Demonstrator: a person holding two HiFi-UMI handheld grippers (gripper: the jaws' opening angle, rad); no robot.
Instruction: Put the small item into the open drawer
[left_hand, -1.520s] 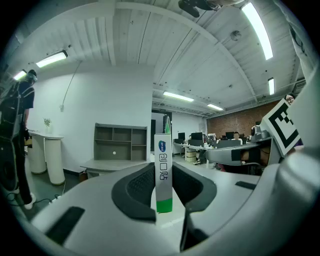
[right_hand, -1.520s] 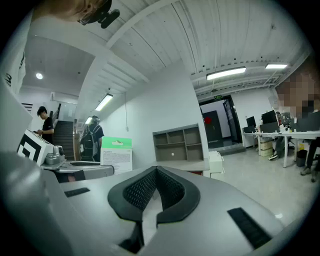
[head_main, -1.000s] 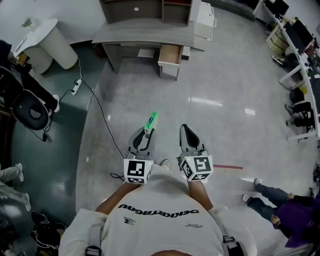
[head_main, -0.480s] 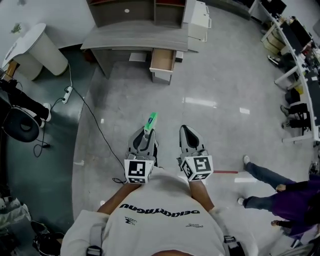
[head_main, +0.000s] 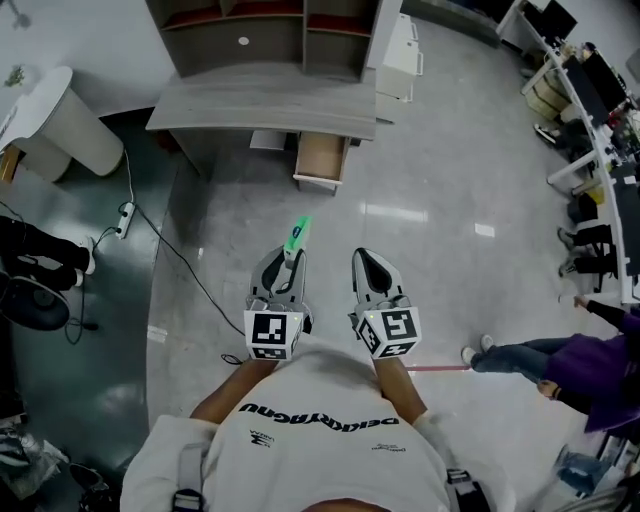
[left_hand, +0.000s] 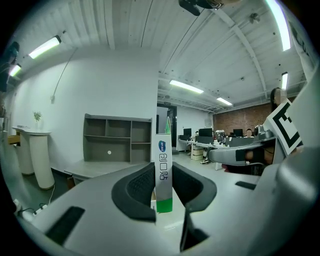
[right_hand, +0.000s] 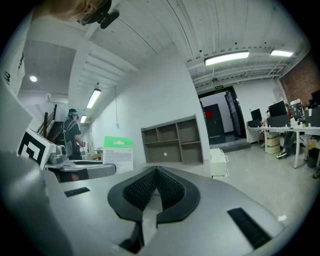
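Between the ribbed pads of the left gripper (left_hand: 162, 186) sits a slim white-and-green box (left_hand: 163, 165), clamped by its green end, the rest sticking out forward past the fingertips over the glossy floor (head_main: 430, 170). Just beside it the right gripper (head_main: 366, 258) carries nothing, its jaws pressed together. Well ahead, the open drawer (head_main: 320, 158) hangs out from under the grey desk (head_main: 260, 105), which bears a shelf unit (head_main: 270, 25). This looks like the carry to the drawer. Hold the squeeze firm, come at the drawer front squarely, bring the box low over the opening before loosening, and keep the idle gripper off the desk edge.
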